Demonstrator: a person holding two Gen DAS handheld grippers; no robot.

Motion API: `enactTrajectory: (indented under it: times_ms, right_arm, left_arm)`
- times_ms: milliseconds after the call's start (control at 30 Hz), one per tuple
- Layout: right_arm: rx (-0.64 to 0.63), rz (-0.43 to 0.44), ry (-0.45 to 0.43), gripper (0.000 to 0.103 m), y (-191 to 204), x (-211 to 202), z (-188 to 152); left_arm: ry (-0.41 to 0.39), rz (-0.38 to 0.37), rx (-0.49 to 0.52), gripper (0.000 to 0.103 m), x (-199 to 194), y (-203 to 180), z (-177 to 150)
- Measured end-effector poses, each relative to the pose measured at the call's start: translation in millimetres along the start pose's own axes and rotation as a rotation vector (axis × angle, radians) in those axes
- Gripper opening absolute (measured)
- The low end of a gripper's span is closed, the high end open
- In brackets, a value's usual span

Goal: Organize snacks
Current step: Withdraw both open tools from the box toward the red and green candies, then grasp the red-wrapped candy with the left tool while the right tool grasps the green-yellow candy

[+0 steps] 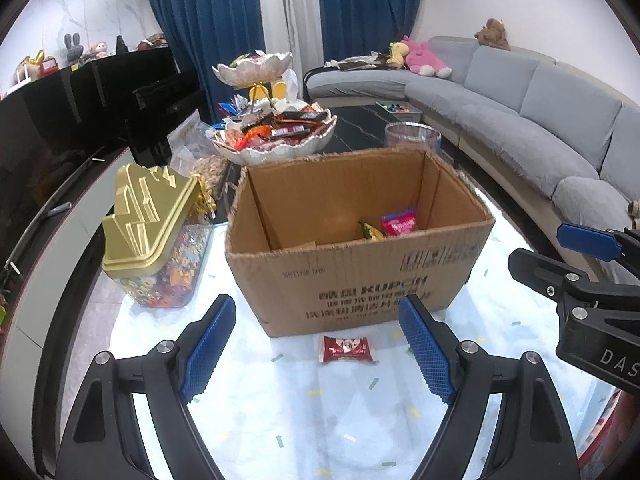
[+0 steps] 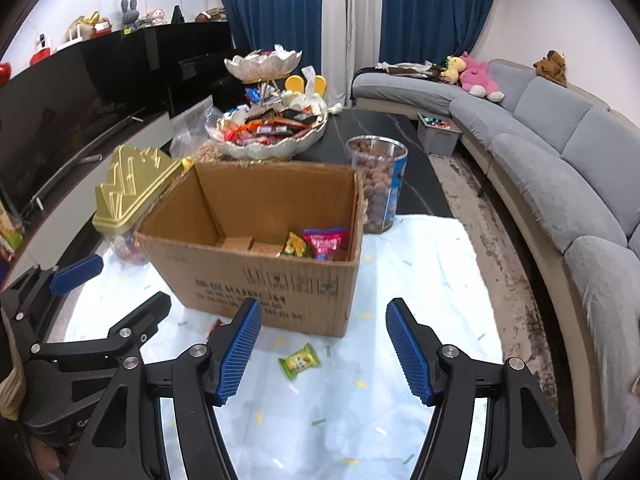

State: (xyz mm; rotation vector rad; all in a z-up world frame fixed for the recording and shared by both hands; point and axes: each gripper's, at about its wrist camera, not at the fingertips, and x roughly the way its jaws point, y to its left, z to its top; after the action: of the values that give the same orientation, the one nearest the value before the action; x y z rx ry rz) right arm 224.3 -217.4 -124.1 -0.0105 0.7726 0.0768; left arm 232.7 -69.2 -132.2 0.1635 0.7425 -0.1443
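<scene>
snack packets are what this job turns on, and two lie loose on the pale cloth of the bench (image 1: 120, 360) in front of the cardboard box (image 1: 360, 280). going left to right: the red packet (image 1: 347, 349) sits just beside the box's near wall, ahead of the left gripper (image 1: 318, 350); its fingers (image 1: 208, 350) are spread wide with nothing between the pads, touching neither packet nor cloth as far as i can tell. further right, the green packet (image 2: 300, 361) lies a little clear of the box, ahead of the right gripper (image 2: 322, 352), whose fingers (image 2: 410, 354) stand parted, somewhat narrower, also empty. inside the box, toward its right end, a yellow-green packet (image 2: 295, 245) and a pink packet (image 2: 325, 242) already rest on the bottom.

both loose packets look light, small and soft: sealed film pillows that will likely crinkle and slide on the smooth cloth if nudged from one side. i'd judge the best hold is across the short width at the puffed middle, pads closing evenly from both sides, gently enough not to crush whatever is inside; the flat crimped ends would probably slip out
</scene>
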Motion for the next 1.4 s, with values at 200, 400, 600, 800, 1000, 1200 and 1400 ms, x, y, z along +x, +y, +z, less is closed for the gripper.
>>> enactTrajectory:
  times_ms: [200, 400, 600, 800, 1000, 1200, 1400]
  right_arm:
    - [-0.042, 0.025, 0.018, 0.066, 4, 19, -20]
    - [-0.069, 0.043, 0.041, 0.066, 4, 39, -35]
    - [-0.097, 0.059, 0.062, 0.066, 2, 61, -47]
    - [-0.117, 0.077, 0.078, 0.066, 1, 82, -56]
    - [-0.126, 0.098, 0.098, 0.066, 4, 101, -61]
    - [-0.155, 0.124, 0.137, 0.066, 5, 119, -64]
    - [-0.173, 0.142, 0.166, 0.066, 7, 131, -69]
  left_arm:
    - [0.012, -0.009, 0.038, 0.084, 16, -8, -19]
    - [0.023, -0.016, 0.08, 0.084, 37, -18, -37]
    - [0.029, -0.019, 0.1, 0.084, 59, -25, -48]
    - [0.034, -0.02, 0.117, 0.084, 80, -31, -58]
    - [0.062, -0.021, 0.111, 0.084, 101, -31, -65]
    - [0.091, -0.012, 0.112, 0.084, 119, -29, -72]
    - [0.116, -0.008, 0.047, 0.083, 130, -19, -74]
